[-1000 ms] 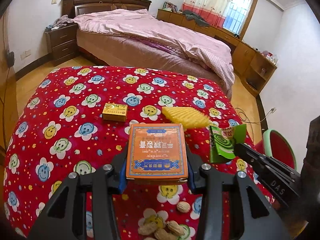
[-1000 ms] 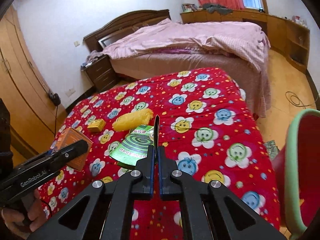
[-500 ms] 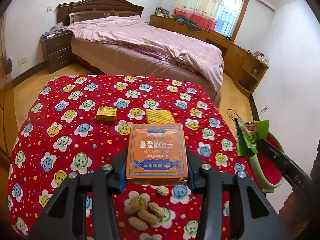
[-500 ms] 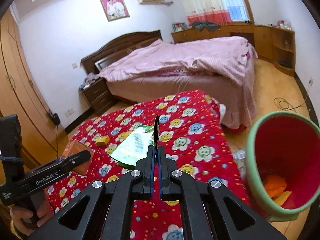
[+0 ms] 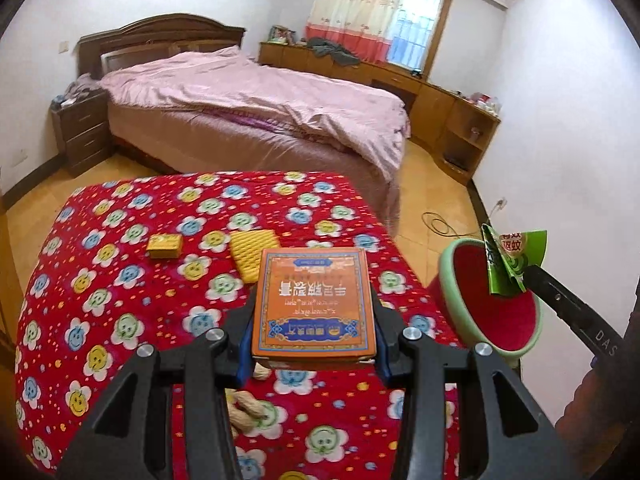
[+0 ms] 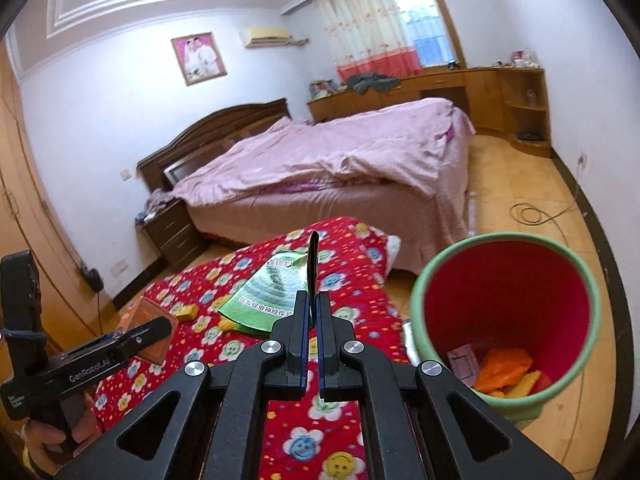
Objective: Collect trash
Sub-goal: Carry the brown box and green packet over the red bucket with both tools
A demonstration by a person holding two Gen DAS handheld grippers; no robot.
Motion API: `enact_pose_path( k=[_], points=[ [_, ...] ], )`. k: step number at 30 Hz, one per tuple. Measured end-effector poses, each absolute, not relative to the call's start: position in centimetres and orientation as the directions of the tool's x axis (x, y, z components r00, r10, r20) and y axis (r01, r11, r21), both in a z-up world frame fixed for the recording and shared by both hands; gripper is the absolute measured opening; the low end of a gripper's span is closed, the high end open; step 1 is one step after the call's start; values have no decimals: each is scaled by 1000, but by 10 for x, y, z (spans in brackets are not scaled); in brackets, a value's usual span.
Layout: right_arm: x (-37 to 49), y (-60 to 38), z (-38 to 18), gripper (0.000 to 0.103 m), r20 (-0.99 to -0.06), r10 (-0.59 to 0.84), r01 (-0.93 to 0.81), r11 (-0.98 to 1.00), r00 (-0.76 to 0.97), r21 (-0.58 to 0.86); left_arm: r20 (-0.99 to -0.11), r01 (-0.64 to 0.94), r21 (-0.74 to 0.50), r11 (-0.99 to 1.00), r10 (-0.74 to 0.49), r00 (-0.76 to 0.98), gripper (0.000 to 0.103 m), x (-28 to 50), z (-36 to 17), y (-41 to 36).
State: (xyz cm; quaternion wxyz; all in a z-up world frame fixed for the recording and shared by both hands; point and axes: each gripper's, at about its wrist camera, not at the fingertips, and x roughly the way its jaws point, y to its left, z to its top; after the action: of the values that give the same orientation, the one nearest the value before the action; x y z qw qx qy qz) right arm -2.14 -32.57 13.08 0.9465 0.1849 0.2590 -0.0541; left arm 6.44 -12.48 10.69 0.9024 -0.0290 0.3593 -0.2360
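Observation:
My left gripper (image 5: 314,312) is shut on an orange box (image 5: 316,304) and holds it above the red flowered table (image 5: 120,280). My right gripper (image 6: 313,300) is shut on a green wrapper (image 6: 272,292), which shows over the bin in the left wrist view (image 5: 508,264). The green bin with a red inside (image 6: 504,292) stands on the floor right of the table and holds orange and pink trash (image 6: 500,368). It also shows in the left wrist view (image 5: 452,280). The left gripper and its box show at the left of the right wrist view (image 6: 148,332).
A small yellow box (image 5: 164,245), a yellow ridged piece (image 5: 254,250) and peanuts (image 5: 248,408) lie on the table. A bed with a pink cover (image 5: 256,108) stands behind. A cable (image 5: 440,226) lies on the wooden floor.
Both grippers have risen and pulled back from the table with their loads. The right gripper has carried the green wrapper to the right, over the bin's mouth.

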Motion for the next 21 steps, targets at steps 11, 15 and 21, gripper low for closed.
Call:
enact_pose_path(
  k=[11, 15, 21],
  points=[
    [-56, -369, 130, 3, -505, -120, 323, 884, 855, 338, -619, 546, -196, 815, -534, 575, 45, 47, 121, -188],
    [-65, -383, 126, 3, -512, -156, 368, 864, 845, 345, -617, 593, -186, 784, -562, 550, 45, 42, 121, -214],
    [-77, -405, 114, 3, -532, -205, 433, 830, 822, 350, -629, 647, -174, 742, -589, 507, 45, 40, 114, -256]
  ],
)
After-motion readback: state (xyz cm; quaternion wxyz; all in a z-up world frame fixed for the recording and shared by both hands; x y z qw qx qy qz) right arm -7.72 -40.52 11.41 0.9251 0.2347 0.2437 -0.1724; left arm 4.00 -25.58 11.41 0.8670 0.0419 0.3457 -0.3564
